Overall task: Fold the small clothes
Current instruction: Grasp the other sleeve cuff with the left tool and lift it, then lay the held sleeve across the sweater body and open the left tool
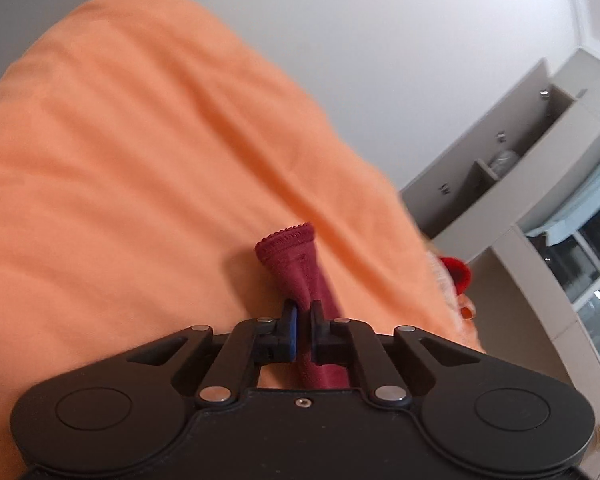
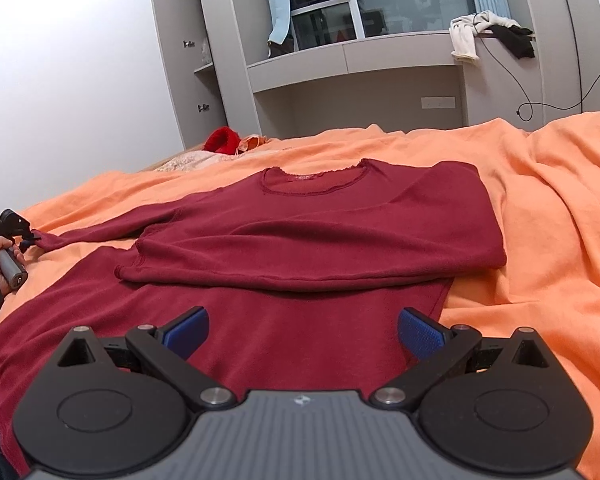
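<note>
Left gripper [image 1: 304, 308] pinches sleeve cuff [image 1: 290, 248] of shirt [image 2: 300, 232]; right gripper [image 2: 303, 330] spread, over shirt's hem, touching nothing.

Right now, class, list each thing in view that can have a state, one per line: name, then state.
Left gripper: shut on the sleeve cuff.
Right gripper: open, fingers apart above the shirt's hem.
Red shirt: flat on the orange bedspread, one sleeve folded across the chest, the other stretched out.
Cupboard door: open.
</note>
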Demonstrator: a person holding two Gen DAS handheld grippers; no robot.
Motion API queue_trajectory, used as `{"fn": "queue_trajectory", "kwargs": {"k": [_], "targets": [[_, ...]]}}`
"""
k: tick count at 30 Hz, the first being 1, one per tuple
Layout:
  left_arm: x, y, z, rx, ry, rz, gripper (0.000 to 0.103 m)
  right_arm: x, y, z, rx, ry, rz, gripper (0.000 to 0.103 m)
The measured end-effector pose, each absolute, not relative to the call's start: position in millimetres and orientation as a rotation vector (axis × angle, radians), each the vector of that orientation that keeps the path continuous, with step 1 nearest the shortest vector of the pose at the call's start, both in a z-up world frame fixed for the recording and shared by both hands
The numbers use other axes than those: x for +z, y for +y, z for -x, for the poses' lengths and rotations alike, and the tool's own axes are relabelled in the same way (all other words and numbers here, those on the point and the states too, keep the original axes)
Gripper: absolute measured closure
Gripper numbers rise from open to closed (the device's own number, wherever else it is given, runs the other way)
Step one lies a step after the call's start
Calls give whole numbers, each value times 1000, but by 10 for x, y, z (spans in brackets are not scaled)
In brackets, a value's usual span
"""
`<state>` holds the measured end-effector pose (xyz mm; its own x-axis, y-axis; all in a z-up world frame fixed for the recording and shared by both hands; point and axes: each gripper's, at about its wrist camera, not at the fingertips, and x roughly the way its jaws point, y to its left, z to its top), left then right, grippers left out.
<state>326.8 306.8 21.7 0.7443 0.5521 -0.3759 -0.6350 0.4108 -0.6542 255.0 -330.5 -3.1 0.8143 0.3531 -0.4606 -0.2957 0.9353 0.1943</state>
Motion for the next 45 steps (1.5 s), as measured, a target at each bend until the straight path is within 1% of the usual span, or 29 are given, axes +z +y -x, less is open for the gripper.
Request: {"fn": "queue_trajectory", "kwargs": {"k": [5, 8, 13, 17, 21, 27, 30, 32, 34, 37, 39, 40, 42, 45], "targets": [[671, 2736, -3303, 629, 22, 690, 98, -19, -3299, -2518, 331, 496, -122, 0], [988, 2363, -3353, 510, -29, 538, 98, -1, -3289, -2502, 322, 484, -120, 0], [1424, 1540, -3373, 279, -74, 326, 99, 37, -3312, -2455, 307, 459, -127, 0], [1558, 722, -3357, 125, -82, 127, 99, 40, -3352, -2434, 296, 456, -146, 0], [1414, 23, -3468, -25, -24, 43, 99, 35, -3392, -2423, 276, 454, -171, 0], [882, -820, -3417, -225, 131, -115, 99, 40, -3431, -2434, 245, 448, -188, 0], [494, -1048, -3331, -317, 232, -203, 98, 37, -3427, -2452, 245, 451, -189, 0], [206, -1032, -3155, -366, 287, -260, 98, 40, -3409, -2465, 247, 452, -183, 0], [44, -1061, -3050, -394, 327, -310, 97, 42, -3388, -2474, 249, 452, -174, 0], [-44, -998, -2993, -433, 358, -320, 92, 44, -3352, -2495, 249, 451, -159, 0], [-40, -946, -3015, -509, 393, -273, 80, 52, -3330, -2504, 247, 447, -149, 0], [-12, -897, -3023, -548, 413, -242, 76, 59, -3320, -2512, 246, 446, -145, 0], [23, -801, -3056, -617, 447, -188, 66, 79, -3288, -2529, 243, 438, -134, 0], [83, -657, -3102, -638, 465, -135, 61, 104, -3225, -2544, 244, 420, -103, 0]]}}
